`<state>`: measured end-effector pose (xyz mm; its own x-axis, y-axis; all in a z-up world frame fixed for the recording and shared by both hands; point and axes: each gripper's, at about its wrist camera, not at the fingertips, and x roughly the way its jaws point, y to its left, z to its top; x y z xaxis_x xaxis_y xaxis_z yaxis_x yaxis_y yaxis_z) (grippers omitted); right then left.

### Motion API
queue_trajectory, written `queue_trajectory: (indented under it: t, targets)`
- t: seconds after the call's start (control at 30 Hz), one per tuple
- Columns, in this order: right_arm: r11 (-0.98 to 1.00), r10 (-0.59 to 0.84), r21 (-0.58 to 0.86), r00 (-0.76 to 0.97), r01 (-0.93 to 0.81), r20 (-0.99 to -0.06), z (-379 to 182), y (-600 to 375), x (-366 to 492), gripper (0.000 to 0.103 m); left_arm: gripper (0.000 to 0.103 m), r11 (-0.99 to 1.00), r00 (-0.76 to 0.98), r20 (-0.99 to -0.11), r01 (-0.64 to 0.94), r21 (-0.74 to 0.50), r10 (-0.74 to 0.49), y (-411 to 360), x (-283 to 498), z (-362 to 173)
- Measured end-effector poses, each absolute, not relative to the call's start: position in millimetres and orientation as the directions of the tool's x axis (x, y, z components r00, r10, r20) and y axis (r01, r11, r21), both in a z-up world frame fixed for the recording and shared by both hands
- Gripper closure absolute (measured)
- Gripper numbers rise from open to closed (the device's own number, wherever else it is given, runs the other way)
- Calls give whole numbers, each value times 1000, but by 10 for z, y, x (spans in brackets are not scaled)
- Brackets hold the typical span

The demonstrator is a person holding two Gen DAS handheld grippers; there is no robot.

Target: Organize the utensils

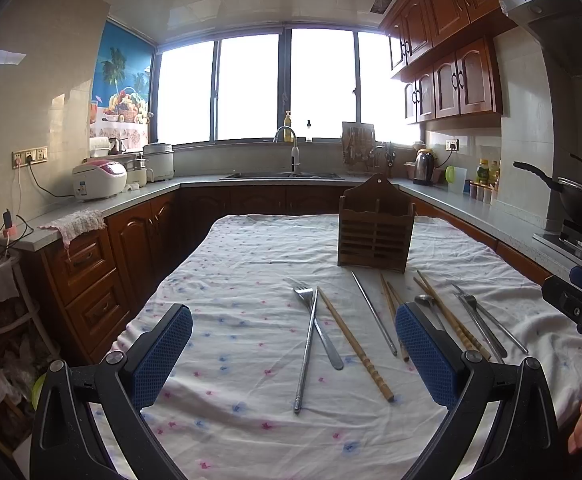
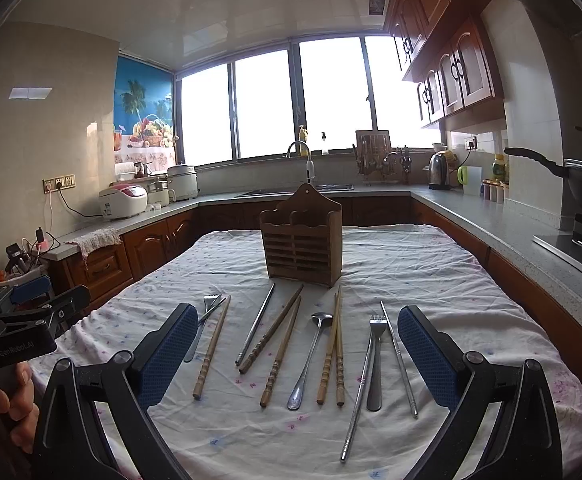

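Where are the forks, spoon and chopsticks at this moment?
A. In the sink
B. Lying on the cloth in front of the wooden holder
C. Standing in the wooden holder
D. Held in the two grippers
B: the spoon, forks and chopsticks lie flat on the cloth in front of the wooden holder, while the left gripper and right gripper are both open and hold nothing.
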<state>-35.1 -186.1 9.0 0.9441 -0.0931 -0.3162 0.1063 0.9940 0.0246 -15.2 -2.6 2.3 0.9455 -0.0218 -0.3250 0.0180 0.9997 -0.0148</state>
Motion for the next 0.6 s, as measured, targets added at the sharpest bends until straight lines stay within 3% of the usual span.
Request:
queue_trajectory:
  t: [0.37, 0.6]
  targets:
    - [994, -86, 30, 940, 102, -329, 82, -1878, -328, 2, 1, 999, 939, -342, 26, -21, -31, -32, -100, 8]
    - [994, -80, 38, 930, 100, -360, 98, -1952, -229, 2, 1, 996, 914, -399, 55, -64, -76, -34, 62, 26]
